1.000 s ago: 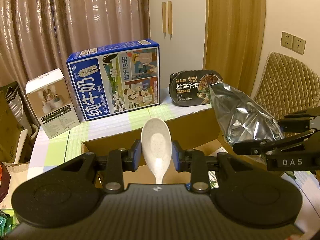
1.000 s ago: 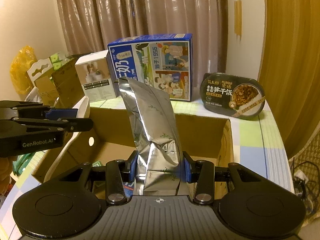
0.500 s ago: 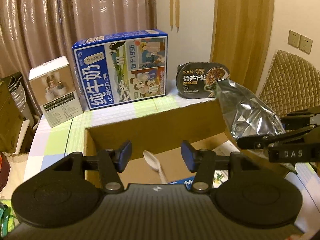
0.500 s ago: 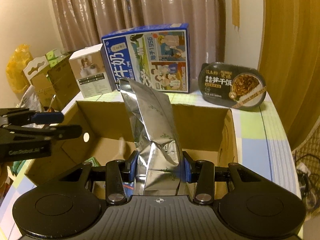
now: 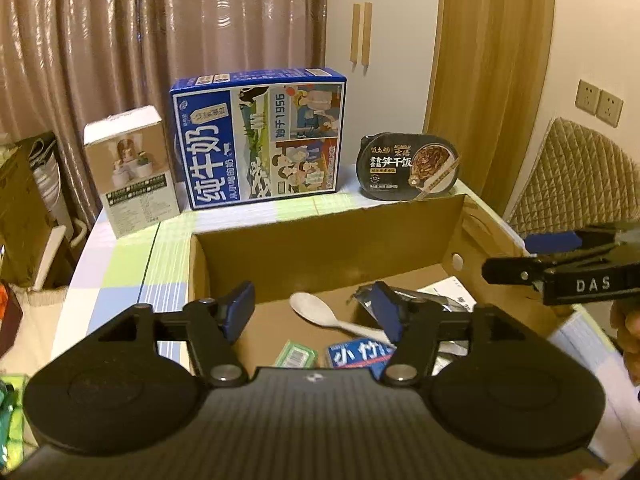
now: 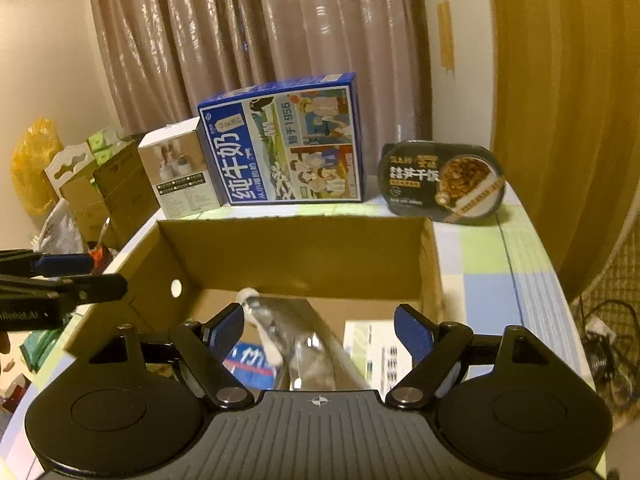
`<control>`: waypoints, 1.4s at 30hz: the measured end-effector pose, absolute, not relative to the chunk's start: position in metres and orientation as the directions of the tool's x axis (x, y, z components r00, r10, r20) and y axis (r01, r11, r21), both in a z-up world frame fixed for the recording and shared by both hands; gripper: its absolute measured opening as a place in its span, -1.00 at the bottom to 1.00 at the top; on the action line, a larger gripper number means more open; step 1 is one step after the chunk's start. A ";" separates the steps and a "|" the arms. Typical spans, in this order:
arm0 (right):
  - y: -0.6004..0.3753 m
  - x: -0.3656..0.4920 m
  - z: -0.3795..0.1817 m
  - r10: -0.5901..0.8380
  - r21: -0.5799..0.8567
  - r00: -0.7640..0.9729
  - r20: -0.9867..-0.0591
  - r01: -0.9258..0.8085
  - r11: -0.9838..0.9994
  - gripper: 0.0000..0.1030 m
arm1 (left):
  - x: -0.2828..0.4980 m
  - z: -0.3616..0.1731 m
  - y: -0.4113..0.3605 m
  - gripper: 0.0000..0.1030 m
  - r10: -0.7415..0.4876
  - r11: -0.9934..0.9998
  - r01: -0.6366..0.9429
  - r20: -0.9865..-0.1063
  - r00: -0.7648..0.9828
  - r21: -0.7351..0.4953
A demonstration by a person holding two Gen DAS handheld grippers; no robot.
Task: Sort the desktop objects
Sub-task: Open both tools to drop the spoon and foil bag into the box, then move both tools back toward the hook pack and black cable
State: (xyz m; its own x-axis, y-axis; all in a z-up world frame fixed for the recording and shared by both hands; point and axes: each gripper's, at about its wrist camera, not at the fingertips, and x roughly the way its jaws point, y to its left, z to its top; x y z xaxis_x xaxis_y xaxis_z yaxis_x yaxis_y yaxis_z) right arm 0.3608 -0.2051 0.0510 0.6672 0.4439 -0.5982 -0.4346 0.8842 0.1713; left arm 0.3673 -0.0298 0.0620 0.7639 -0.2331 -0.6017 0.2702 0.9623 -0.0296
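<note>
An open cardboard box (image 5: 320, 236) sits on the checked tablecloth. A white spoon (image 5: 320, 314) lies on its floor beside a blue packet (image 5: 356, 354) and a green packet (image 5: 296, 354). My left gripper (image 5: 314, 314) is open and empty above the box. My right gripper (image 6: 318, 326) is open and empty over the box (image 6: 288, 252). A silver foil bag (image 6: 304, 340) lies in the box below it. The right gripper also shows at the right of the left wrist view (image 5: 560, 264).
Behind the box stand a blue milk carton (image 5: 260, 140), a small white box (image 5: 130, 170) and a black instant rice bowl (image 5: 408, 166). A quilted chair (image 5: 580, 176) is at the right. Cardboard boxes and a yellow bag (image 6: 32, 168) are at the left.
My left gripper opened and the spoon dropped into the box. My right gripper then opened and the foil bag fell into the box. Both grippers rose a little.
</note>
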 end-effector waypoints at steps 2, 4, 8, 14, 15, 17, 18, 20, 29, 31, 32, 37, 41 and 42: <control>-0.211 0.344 0.051 0.446 0.183 0.668 -0.596 -0.428 0.885 0.58 | 0.355 0.065 -0.027 0.30 -0.231 0.965 0.259 -0.602 0.764 -0.042; -0.215 0.324 0.051 0.448 0.182 0.666 -0.596 -0.431 0.884 0.60 | 0.339 0.070 -0.025 0.35 -0.225 0.967 0.250 -0.598 0.769 -0.043; -0.218 0.286 0.051 0.456 0.179 0.651 -0.607 -0.448 0.876 0.67 | 0.308 0.076 -0.023 0.58 -0.215 0.969 0.243 -0.600 0.771 -0.035; -0.231 0.234 0.048 0.467 0.209 0.610 -0.640 -0.447 0.870 0.75 | 0.253 0.076 -0.022 0.86 -0.193 0.969 0.246 -0.603 0.774 0.005; -0.232 0.224 0.045 0.468 0.206 0.600 -0.649 -0.454 0.867 0.75 | 0.244 0.075 -0.021 0.86 -0.187 0.970 0.245 -0.607 0.772 0.012; -0.234 0.207 0.039 0.463 0.200 0.587 -0.664 -0.457 0.867 0.75 | 0.224 0.070 -0.021 0.86 -0.184 0.969 0.248 -0.621 0.762 0.017; -0.236 0.199 0.035 0.463 0.204 0.579 -0.671 -0.456 0.866 0.75 | 0.215 0.067 -0.020 0.86 -0.186 0.968 0.252 -0.629 0.755 0.016; -0.241 0.185 0.031 0.462 0.217 0.568 -0.681 -0.447 0.868 0.75 | 0.197 0.059 -0.018 0.87 -0.180 0.968 0.249 -0.645 0.743 0.016; -0.253 0.145 0.025 0.451 0.226 0.555 -0.699 -0.426 0.876 0.75 | 0.138 0.032 -0.007 0.87 -0.176 0.967 0.253 -0.688 0.704 0.011; -0.255 0.140 0.023 0.452 0.228 0.552 -0.701 -0.427 0.875 0.75 | 0.130 0.028 -0.007 0.87 -0.172 0.965 0.262 -0.695 0.698 0.024; -0.254 0.138 0.022 0.451 0.228 0.550 -0.703 -0.426 0.875 0.75 | 0.127 0.026 -0.007 0.87 -0.174 0.963 0.268 -0.698 0.695 0.028; -0.251 0.129 0.016 0.454 0.232 0.539 -0.710 -0.429 0.873 0.75 | 0.115 0.020 -0.008 0.87 -0.183 0.957 0.290 -0.710 0.680 0.031; -0.247 0.127 0.015 0.456 0.231 0.533 -0.712 -0.436 0.870 0.75 | 0.112 0.016 -0.008 0.87 -0.177 0.961 0.277 -0.721 0.669 0.021; -0.246 0.127 0.015 0.456 0.230 0.533 -0.713 -0.437 0.869 0.76 | 0.111 0.015 -0.007 0.87 -0.176 0.962 0.274 -0.723 0.668 0.019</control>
State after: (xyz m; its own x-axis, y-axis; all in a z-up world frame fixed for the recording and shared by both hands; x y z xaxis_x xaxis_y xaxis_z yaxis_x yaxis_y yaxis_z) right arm 0.1269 -0.2462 0.0145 0.5328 0.4564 -0.7126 -0.4375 0.8694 0.2297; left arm 0.1112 -0.0074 0.0150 0.6682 -0.1758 -0.7229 0.2739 0.9616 0.0193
